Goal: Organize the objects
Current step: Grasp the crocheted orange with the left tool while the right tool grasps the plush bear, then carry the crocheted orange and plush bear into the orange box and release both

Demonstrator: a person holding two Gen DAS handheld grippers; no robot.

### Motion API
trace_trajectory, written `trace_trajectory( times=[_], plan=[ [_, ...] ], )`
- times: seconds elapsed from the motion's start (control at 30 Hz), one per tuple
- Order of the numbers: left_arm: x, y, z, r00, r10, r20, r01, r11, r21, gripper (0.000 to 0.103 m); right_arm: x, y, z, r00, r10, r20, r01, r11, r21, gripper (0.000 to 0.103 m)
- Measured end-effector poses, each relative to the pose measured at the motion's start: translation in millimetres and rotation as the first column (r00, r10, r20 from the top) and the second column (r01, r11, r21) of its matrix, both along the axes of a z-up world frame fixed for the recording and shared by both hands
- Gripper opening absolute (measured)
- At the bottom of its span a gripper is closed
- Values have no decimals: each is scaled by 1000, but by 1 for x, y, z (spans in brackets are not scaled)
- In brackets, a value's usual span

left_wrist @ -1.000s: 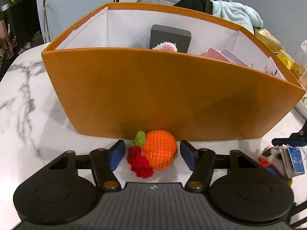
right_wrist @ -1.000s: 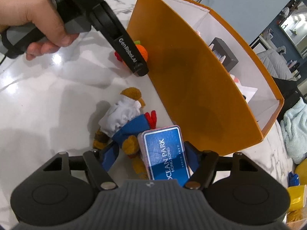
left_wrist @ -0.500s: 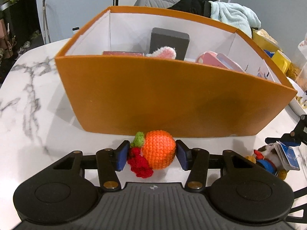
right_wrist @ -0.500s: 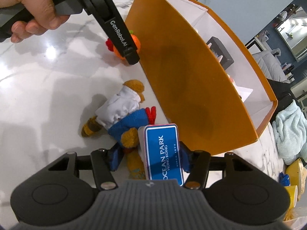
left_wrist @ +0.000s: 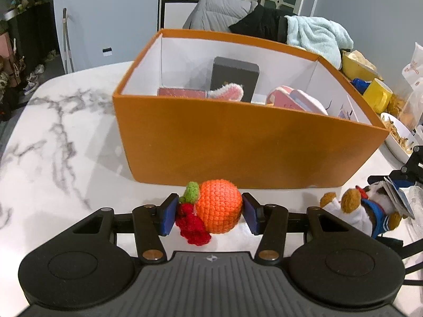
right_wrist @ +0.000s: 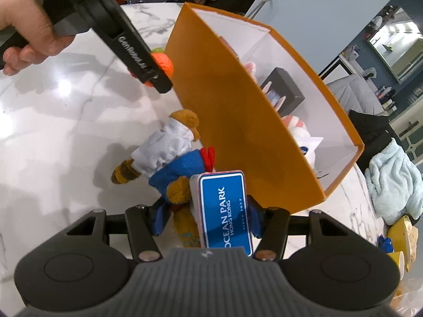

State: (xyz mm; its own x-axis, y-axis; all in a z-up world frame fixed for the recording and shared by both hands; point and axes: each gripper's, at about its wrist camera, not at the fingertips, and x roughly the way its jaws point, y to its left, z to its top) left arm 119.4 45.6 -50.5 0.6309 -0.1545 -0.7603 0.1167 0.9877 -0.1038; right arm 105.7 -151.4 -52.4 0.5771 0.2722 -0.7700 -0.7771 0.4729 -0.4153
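Left wrist view first: your left gripper (left_wrist: 208, 215) is clenched on the crocheted orange (left_wrist: 219, 206), both blue pads pressing its sides, the green leaf and red knitted bit squeezed against the left pad. It hangs just above the white marble table (left_wrist: 53, 145), close in front of the orange box (left_wrist: 238, 145). That tabletop is glossy, with grey veins running across its left half. Inside the box you can see a dark grey block (left_wrist: 234, 78) upright against the far white wall, and pink items beside it. At the right edge of the table sit a yellow mug (left_wrist: 376, 93) and a white bowl (left_wrist: 396, 134). Behind the box, a pale blue towel (left_wrist: 317, 37) lies over dark clothing, with grey-blue walls beyond.

Right wrist view: your right gripper (right_wrist: 205, 219) is grasping a blue Ocean Park card pack (right_wrist: 224, 211) together with the plush bear (right_wrist: 169, 155) in white and blue clothes; the bear's legs dangle toward the marble, whether touching it you cannot tell. The box's long wall stands just beside them. Your left hand (right_wrist: 29, 21) holds the other gripper at upper left, the orange still showing at its tip. Ceiling light glares off the marble.
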Motion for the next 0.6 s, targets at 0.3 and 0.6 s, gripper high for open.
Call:
trace_trajectory(
  times=[0.3,0.6],
  plan=[
    [-12,2,16,999,-3,40,3,1000,9,60,-2,-2,26,999,-45,20,43,996,81,60],
    [-26,-1,46,992,-21,123,21,1000,-2,60,-1,-3,53,995,-80,54,70,982,175,60]
  ],
)
